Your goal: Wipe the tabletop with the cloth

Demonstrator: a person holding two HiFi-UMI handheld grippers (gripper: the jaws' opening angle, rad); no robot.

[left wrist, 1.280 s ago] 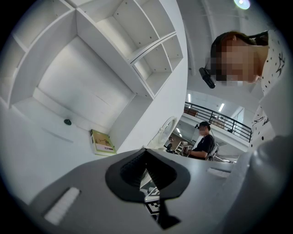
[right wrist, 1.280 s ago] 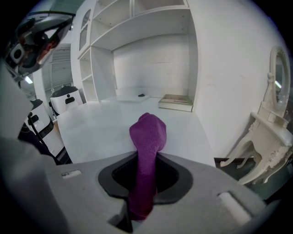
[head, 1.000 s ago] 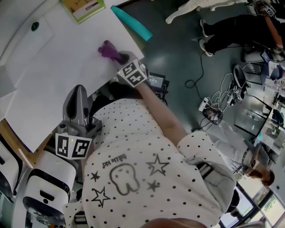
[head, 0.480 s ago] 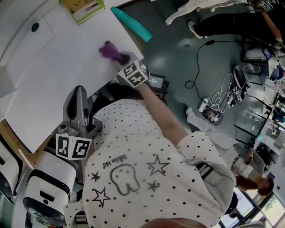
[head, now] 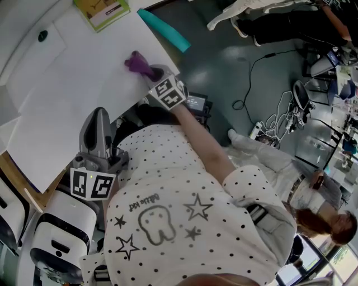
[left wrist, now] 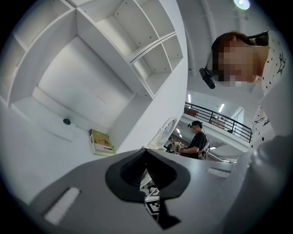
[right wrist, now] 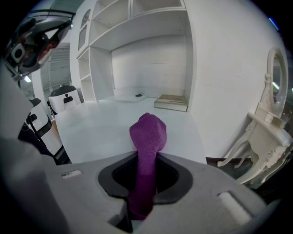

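Note:
A purple cloth (head: 136, 64) rests on the white tabletop (head: 72, 95) near its right edge, and my right gripper (head: 152, 72) is shut on it. In the right gripper view the purple cloth (right wrist: 147, 151) sticks out between the jaws, bunched at its tip over the tabletop (right wrist: 100, 125). My left gripper (head: 98, 125) hangs near the table's near edge, tip pointing up, close to my body. In the left gripper view its jaws stand together with nothing between them, pointing at white shelves.
A green-covered book (head: 104, 11) lies at the table's far end, also seen as a book (right wrist: 172, 102) by the wall. A teal strip (head: 165, 29) lies beside the table's edge. White robot bases (head: 59, 234) stand below left. Cables (head: 268, 120) and people are on the floor to the right.
Both grippers and the cloth hold almost the same place. People on the floor at the right have moved.

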